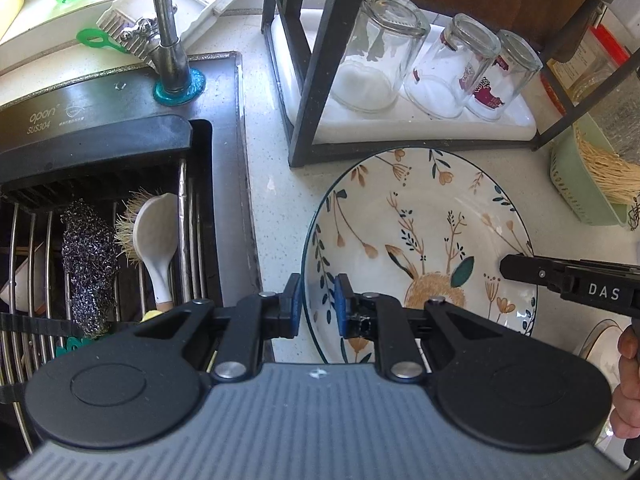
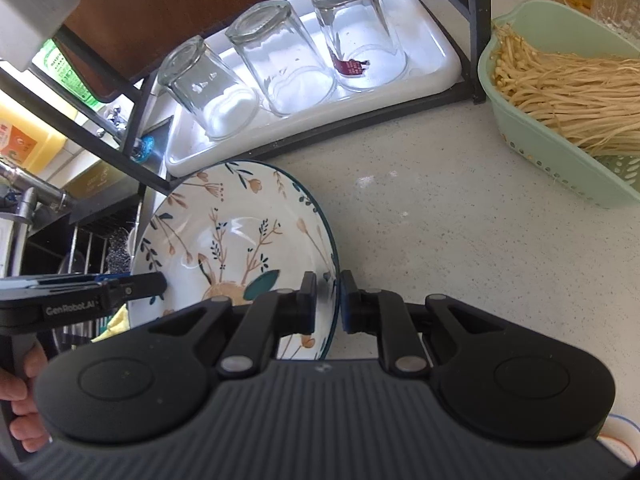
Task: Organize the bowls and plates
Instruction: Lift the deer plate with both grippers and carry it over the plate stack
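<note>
A white plate with a floral and deer pattern and a dark blue rim (image 1: 420,248) is held over the counter; it also shows in the right wrist view (image 2: 236,236). My left gripper (image 1: 318,304) is shut on its left rim. My right gripper (image 2: 326,300) is shut on its right rim, and its fingers show from the side in the left wrist view (image 1: 520,268). The left gripper's fingers show in the right wrist view (image 2: 144,282).
A sink with a wire rack (image 1: 100,240) holding a scourer, brush and spoon lies left. A black shelf frame (image 1: 312,80) with a white tray of three upturned glasses (image 2: 280,64) stands behind. A green basket of enoki mushrooms (image 2: 560,92) sits right. Another dish edge (image 1: 600,340) shows lower right.
</note>
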### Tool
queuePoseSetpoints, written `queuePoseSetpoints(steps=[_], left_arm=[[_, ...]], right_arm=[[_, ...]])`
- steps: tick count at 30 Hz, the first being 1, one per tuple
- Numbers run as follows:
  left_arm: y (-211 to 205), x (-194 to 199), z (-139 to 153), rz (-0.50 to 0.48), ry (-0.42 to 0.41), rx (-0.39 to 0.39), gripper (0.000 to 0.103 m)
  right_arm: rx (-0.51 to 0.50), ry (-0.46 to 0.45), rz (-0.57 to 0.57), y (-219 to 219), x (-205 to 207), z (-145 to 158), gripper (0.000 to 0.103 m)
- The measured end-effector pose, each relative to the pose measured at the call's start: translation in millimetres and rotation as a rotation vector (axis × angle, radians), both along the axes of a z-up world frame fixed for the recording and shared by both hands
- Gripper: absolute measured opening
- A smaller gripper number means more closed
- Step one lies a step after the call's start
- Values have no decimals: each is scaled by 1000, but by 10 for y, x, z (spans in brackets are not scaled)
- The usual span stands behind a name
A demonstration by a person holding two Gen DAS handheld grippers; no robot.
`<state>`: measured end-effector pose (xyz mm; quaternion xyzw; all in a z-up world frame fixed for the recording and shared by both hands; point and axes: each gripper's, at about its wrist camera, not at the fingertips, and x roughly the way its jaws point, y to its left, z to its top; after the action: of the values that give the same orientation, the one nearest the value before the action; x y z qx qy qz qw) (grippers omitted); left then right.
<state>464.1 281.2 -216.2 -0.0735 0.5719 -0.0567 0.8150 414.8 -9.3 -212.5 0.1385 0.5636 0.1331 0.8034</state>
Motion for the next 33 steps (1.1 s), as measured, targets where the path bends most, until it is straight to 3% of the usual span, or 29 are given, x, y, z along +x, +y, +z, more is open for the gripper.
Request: queuePoseSetpoints(steps=[12,33], left_arm=[[-60,-116,102,-13,3,10,20],[-476,-539,795,-56,-49,-124,20]], right_arm=[[28,-10,29,-91,-237,154,15],[106,-115,-119,-730,-921,770,15]])
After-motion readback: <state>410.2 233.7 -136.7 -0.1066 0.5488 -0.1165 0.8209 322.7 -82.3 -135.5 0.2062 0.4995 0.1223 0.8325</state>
